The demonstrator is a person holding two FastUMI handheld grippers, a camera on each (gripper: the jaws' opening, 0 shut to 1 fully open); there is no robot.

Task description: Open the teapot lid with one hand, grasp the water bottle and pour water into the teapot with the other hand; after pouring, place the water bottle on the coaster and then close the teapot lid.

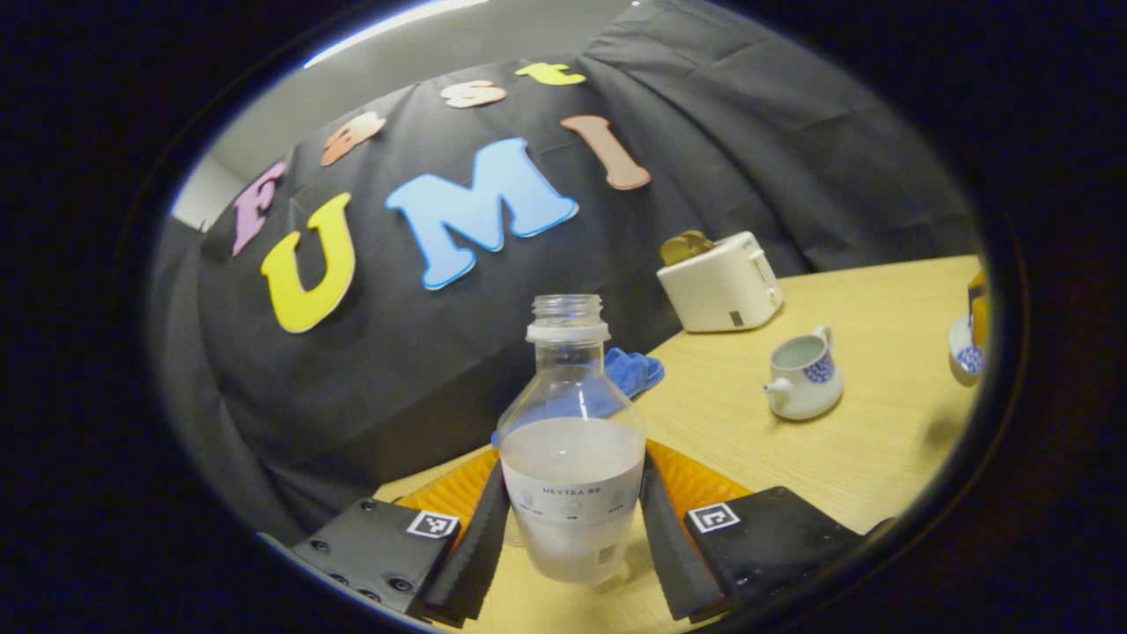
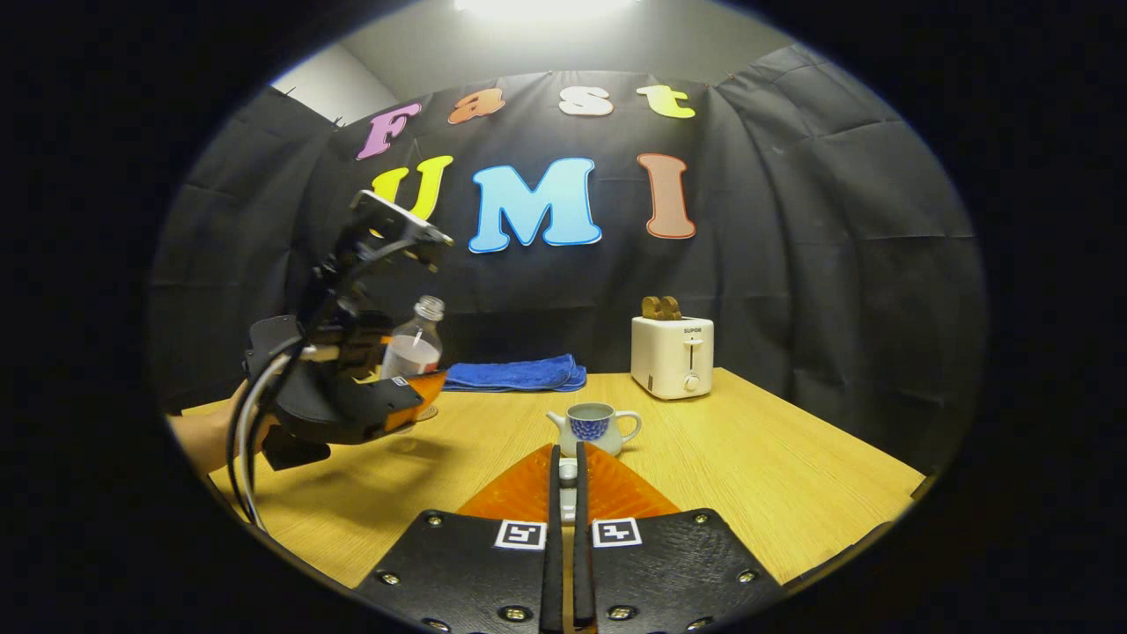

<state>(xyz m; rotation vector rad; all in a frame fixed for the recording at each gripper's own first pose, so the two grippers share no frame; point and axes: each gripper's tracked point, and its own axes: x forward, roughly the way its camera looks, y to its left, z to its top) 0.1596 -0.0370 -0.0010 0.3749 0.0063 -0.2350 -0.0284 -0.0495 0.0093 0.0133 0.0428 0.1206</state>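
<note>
Left tool [image 1: 572,528] clamps the water bottle [image 1: 572,458], teapot [image 1: 803,377] well apart.

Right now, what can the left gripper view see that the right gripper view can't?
Left gripper view: a close look at the water bottle, uncapped and part full, with the left gripper pressing both its sides, and the patterned teapot lid at the right edge.
Right gripper view: a hand holding that gripper from outside, the bottle raised off the table, and the right gripper pinching a small white piece, probably the lid's knob.
Both: the bottle, open teapot, toaster, blue cloth.
</note>
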